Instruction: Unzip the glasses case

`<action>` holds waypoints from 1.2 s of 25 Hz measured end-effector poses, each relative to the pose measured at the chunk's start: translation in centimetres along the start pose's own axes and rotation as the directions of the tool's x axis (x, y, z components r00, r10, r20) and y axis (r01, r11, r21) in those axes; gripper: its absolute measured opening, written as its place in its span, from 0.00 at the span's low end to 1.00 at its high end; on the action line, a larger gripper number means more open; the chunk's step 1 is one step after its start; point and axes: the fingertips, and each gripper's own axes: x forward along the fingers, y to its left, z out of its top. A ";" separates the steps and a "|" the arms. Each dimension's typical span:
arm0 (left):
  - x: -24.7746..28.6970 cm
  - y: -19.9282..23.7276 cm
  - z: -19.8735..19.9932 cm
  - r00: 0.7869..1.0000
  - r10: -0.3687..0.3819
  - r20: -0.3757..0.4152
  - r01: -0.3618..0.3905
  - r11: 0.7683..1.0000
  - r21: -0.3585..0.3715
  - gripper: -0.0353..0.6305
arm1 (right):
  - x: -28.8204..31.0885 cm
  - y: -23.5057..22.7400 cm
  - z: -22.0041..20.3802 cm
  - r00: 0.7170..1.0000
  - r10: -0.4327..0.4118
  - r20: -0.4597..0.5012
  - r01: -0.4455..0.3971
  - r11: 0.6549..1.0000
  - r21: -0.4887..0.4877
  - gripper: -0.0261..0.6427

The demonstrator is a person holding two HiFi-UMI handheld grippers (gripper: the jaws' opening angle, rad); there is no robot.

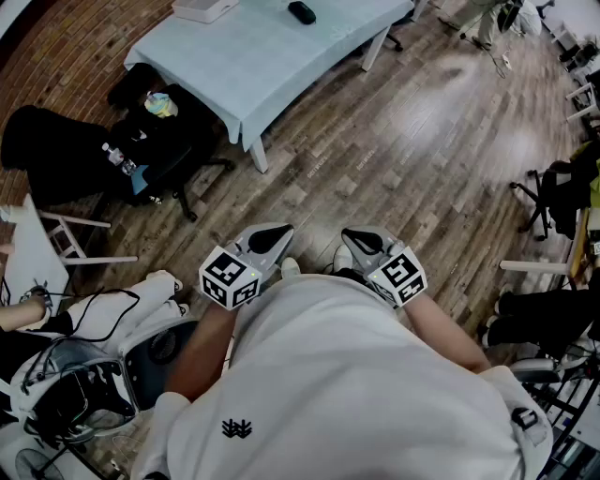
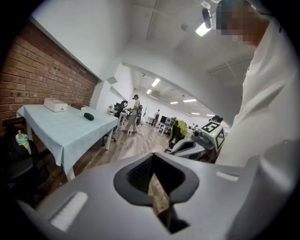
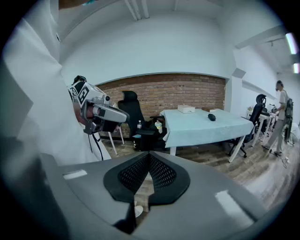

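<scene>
Left claw [image 2: 153,161]: jaws drawn together, only a thin slit between the pads with floorboards showing through. Nothing held. Right claw [image 3: 149,159]: the same, pads meeting at the tips, floor visible in the gap below, empty.

Head view: both claws held low and close against the person's white shirt [image 1: 356,375], pointing forward over bare wooden floor [image 1: 422,141]. Neither is near any object.

Glasses case [image 1: 302,12]: small dark oblong lying on the light blue worktop [image 1: 281,66], well apart from both claws, across open floor. Right gripper view shows it toward the worktop's right end [image 3: 212,117], with a white box [image 3: 186,109] further left on the same cloth; the two are apart. Too small at this range to tell whether the zip is closed.

Black office chair [image 1: 169,141] stands beside the worktop, off the direct line to the case.

Progress, as a judgement: the task has not started. No contact with the case, no hold on the zip pull. All left to do: approach the worktop, steady the case with one claw, catch the pull with the other, run it round.
</scene>
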 end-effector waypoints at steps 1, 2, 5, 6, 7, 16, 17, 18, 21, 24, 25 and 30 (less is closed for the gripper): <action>0.1 0.0 0.1 1.000 -0.001 0.003 0.001 1.000 -0.003 0.13 | 0.0 -0.1 0.2 1.000 -0.001 0.003 0.001 1.000 -0.005 0.04; 0.2 0.0 0.2 1.000 -0.002 0.006 0.002 1.000 -0.004 0.13 | 0.0 -0.2 0.4 1.000 -0.002 0.005 0.002 1.000 -0.011 0.04; 0.9 -0.3 0.3 1.000 -0.012 0.004 0.012 1.000 0.006 0.13 | -0.1 -0.7 0.8 1.000 -0.006 0.013 0.006 1.000 -0.018 0.04; 1.2 -0.2 0.3 1.000 -0.017 -0.001 0.017 1.000 0.013 0.13 | 0.0 -0.9 0.8 1.000 -0.010 0.015 0.011 1.000 -0.013 0.04; 1.4 -0.2 0.3 1.000 -0.022 -0.006 0.022 1.000 0.016 0.13 | 0.0 -1.0 0.7 1.000 -0.016 0.015 0.016 1.000 -0.005 0.04; 5.6 1.7 0.1 0.998 -0.040 -0.044 0.039 0.999 -0.021 0.13 | 0.8 -4.9 -0.4 1.000 -0.014 -0.008 0.015 0.999 0.036 0.04; 6.4 2.4 0.5 0.998 -0.037 -0.046 0.036 0.999 -0.019 0.13 | 1.1 -6.0 -0.3 1.000 -0.014 -0.006 0.014 0.999 0.038 0.04; 7.2 3.0 0.9 0.998 -0.033 -0.048 0.032 0.999 -0.017 0.13 | 1.4 -7.0 -0.1 1.000 -0.010 -0.003 0.010 0.999 0.038 0.04; 9.8 4.7 2.7 0.999 -0.010 -0.053 0.008 1.000 -0.022 0.13 | 2.5 -10.7 0.7 1.000 0.013 0.002 -0.013 0.999 0.041 0.04; 13.2 6.3 4.8 0.998 0.009 -0.059 -0.010 1.000 -0.016 0.13 | 3.4 -15.6 2.2 0.999 0.040 0.030 -0.041 0.998 0.037 0.04; 14.7 6.9 5.4 0.998 0.014 -0.068 -0.015 1.000 -0.004 0.13 | 3.6 -17.4 2.7 0.998 0.049 0.047 -0.051 0.998 0.035 0.04; 22.1 9.8 9.1 0.994 0.066 -0.083 -0.062 0.997 0.051 0.13 | 4.3 -25.4 3.7 0.992 0.089 0.089 -0.092 0.995 0.027 0.04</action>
